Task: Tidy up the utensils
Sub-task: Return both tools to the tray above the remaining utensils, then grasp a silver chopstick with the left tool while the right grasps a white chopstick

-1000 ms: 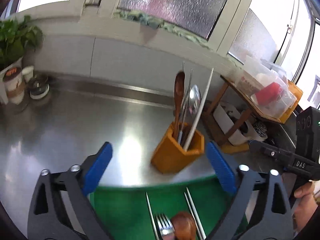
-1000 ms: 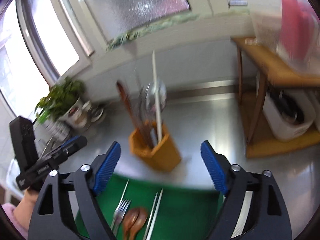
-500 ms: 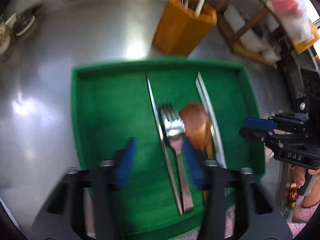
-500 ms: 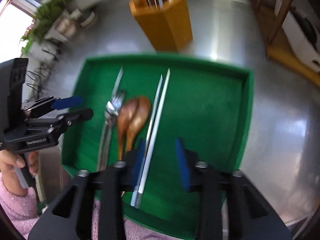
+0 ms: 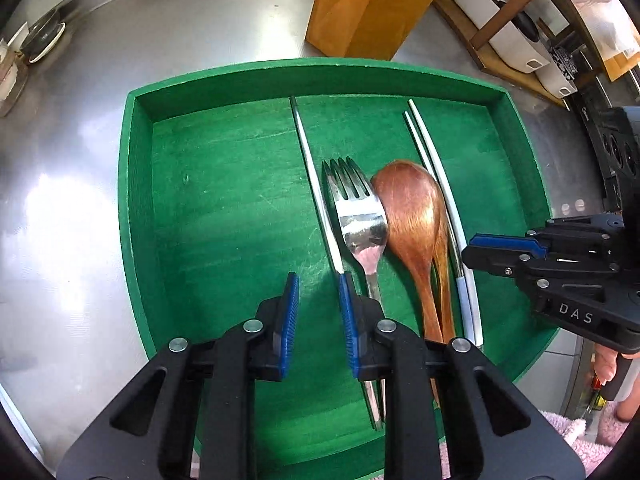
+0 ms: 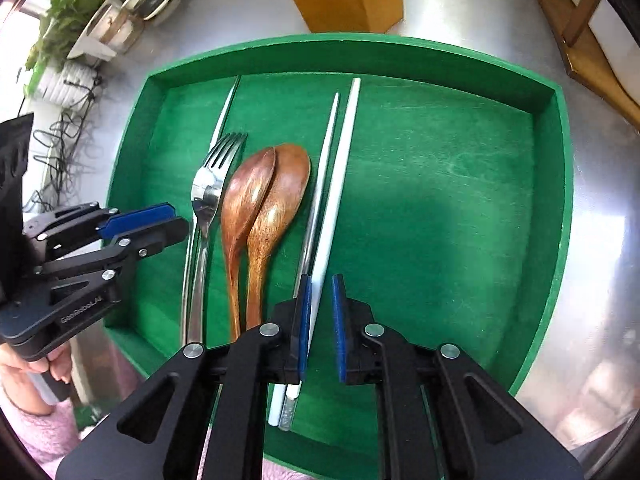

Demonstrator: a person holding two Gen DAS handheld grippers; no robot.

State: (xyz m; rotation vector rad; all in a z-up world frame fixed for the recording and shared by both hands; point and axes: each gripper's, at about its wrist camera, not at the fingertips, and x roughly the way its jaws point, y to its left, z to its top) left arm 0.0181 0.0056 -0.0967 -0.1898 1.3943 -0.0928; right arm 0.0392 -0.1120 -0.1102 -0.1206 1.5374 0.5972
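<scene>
A green tray (image 5: 136, 200) holds a lone white chopstick (image 5: 312, 168), a steel fork (image 5: 360, 216), two wooden spoons (image 5: 416, 216) and a pair of chopsticks (image 5: 444, 200). My left gripper (image 5: 318, 284) points down over the tray, its jaws closing. Bare tray floor shows in the gap, and the lone chopstick runs under its right fingertip (image 5: 346, 292). My right gripper (image 6: 320, 284) is also closing, with the white chopstick (image 6: 340, 168) of the pair between its pads. A sliver of green still shows beside that chopstick. An orange utensil holder (image 5: 368, 8) stands behind the tray.
The tray sits on a steel counter (image 5: 60, 200). A wooden rack with white containers (image 5: 512, 40) stands at the back right. A potted plant (image 6: 68, 12) and small dishes (image 5: 44, 36) are at the back left. A hand in a pink sleeve (image 6: 24, 400) holds the left gripper.
Both grippers tipped from facing the holder and window to pointing down at the tray. They sank toward the utensils, and their jaws narrowed from wide open to a slim gap.
</scene>
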